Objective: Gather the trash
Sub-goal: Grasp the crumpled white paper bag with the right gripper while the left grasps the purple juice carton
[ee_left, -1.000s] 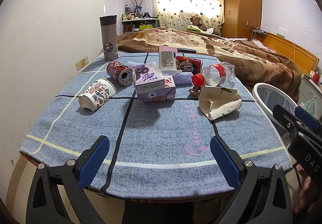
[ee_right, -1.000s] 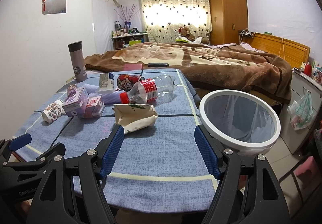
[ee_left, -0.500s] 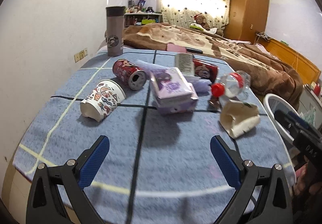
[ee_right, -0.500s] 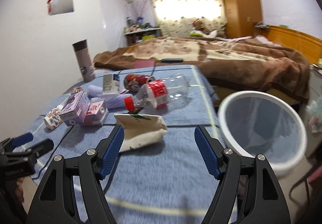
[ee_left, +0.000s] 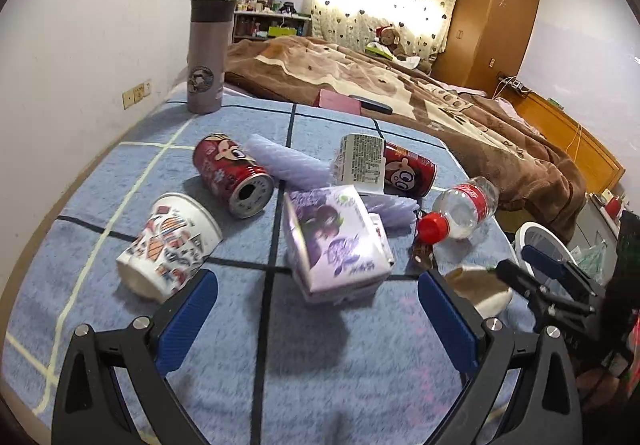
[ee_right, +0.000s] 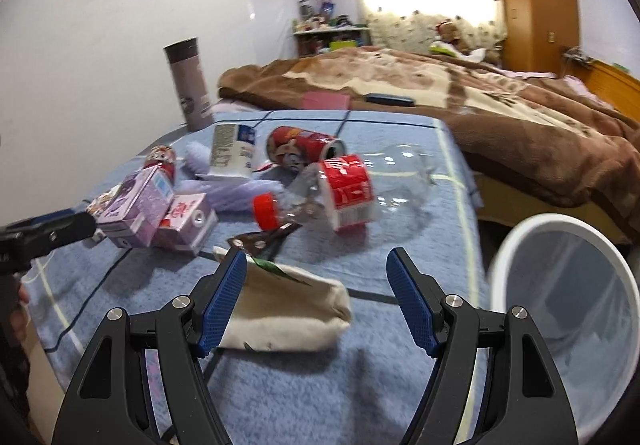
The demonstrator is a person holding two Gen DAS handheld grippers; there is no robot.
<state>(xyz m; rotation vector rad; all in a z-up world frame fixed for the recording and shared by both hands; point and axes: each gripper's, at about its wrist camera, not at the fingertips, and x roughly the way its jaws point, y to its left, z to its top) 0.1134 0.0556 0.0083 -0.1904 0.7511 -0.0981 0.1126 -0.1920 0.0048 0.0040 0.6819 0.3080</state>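
**Both grippers closer in over the litter**

Since a second ago both grippers have come forward and lower over the table, so the trash fills more of each view. The right gripper (ee_right: pixel 316 305) now hangs over the crumpled cream paper bag (ee_right: pixel 288 315), its blue fingers spread wide with the left pad at the bag's near-left edge; nothing is held. The left gripper (ee_left: pixel 318 317) stands equally wide and empty, aimed at the purple carton (ee_left: pixel 336 245) lying on its side just ahead.

Around these lies the rest of the trash on the blue tablecloth (ee_left: pixel 280 365): a patterned paper cup (ee_left: pixel 170 245) on its side to the left, a red can (ee_left: pixel 232 175) behind it, a second red can (ee_left: pixel 406 173) partly behind a white carton (ee_left: pixel 358 161), and a clear plastic bottle (ee_right: pixel 352 191) with a red cap and label. A pink carton (ee_right: pixel 188 221) lies against the purple one.

Beside the table's right edge stands the white-rimmed bin (ee_right: pixel 560 225). A grey tumbler (ee_left: pixel 208 57) stands upright at the far left corner, with a brown blanket (ee_left: pixel 400 85) on the bed beyond.
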